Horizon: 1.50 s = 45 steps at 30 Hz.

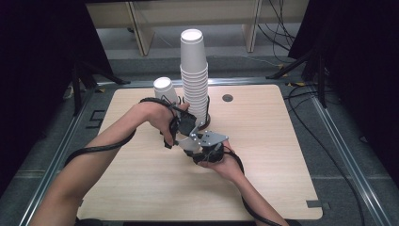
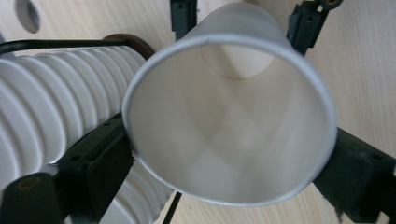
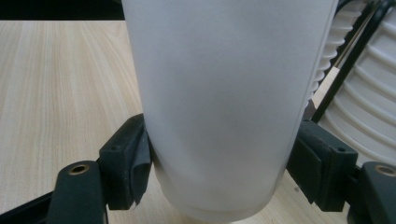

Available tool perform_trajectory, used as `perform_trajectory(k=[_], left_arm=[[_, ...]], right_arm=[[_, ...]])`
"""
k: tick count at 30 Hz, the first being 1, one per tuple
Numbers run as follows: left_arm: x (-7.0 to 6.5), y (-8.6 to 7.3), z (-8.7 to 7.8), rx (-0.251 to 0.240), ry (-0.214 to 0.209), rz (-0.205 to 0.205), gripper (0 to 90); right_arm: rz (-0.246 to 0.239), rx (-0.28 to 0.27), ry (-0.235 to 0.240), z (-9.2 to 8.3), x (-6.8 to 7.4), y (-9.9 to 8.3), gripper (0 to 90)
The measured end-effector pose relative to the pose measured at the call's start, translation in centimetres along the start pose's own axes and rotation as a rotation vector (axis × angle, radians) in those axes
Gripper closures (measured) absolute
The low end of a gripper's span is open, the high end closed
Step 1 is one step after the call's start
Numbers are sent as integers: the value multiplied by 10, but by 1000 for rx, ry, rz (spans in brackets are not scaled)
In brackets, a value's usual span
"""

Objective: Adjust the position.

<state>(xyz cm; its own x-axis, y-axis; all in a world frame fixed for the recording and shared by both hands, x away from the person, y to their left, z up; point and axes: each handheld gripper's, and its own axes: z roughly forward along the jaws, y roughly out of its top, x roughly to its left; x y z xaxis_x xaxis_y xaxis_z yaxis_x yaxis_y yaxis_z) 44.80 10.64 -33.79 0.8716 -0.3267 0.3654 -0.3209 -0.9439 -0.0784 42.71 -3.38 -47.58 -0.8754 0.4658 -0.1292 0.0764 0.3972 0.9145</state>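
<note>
A white paper cup (image 1: 187, 145) lies on its side low over the wooden table (image 1: 282, 155), between my two hands. My right gripper (image 1: 203, 147) is shut on its body; in the right gripper view the pads press both sides of the cup (image 3: 219, 102) near its base. In the left gripper view the cup's open mouth (image 2: 229, 116) faces the camera. My left gripper (image 2: 229, 140) stands open, a jaw on either side of the rim. The right gripper's fingers (image 2: 183, 14) show past the cup's base.
A tall stack of white cups (image 1: 194, 80) stands in a black wire holder on a brown base (image 2: 135, 44), just behind the hands. Another white cup (image 1: 165, 89) leans left of it. A round cable hole (image 1: 227, 98) is set in the tabletop at the back.
</note>
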Motion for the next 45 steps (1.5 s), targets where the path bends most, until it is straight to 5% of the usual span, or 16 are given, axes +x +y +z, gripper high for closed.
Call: perform_trajectory(k=[12, 14, 16, 17, 19, 30, 43, 45], left_arm=[[-3, -24, -12, -223, 113, -101, 0], [-6, -31, -14, -273, 143, -152, 0], [-7, -36, -14, -313, 164, -179, 0], [-8, -39, -15, -331, 179, -197, 0], [-10, -44, -14, -368, 194, -224, 0], [-24, -63, 0, -526, 248, -396, 0], [-56, -79, 28, -651, 366, -654, 0], [-62, -81, 32, -673, 387, -693, 0]], right_arm=[[22, -21, -65, -18, -7, -5, 279], [13, -31, -86, -22, -10, -6, 278], [59, -41, -107, -28, -11, -8, 278], [24, -47, -118, -33, -16, -8, 278], [43, -56, -135, -37, -18, -9, 278], [107, -90, -206, -59, -29, -14, 276], [162, -121, -275, -71, -37, -20, 276], [137, -130, -282, -72, -40, -21, 276]])
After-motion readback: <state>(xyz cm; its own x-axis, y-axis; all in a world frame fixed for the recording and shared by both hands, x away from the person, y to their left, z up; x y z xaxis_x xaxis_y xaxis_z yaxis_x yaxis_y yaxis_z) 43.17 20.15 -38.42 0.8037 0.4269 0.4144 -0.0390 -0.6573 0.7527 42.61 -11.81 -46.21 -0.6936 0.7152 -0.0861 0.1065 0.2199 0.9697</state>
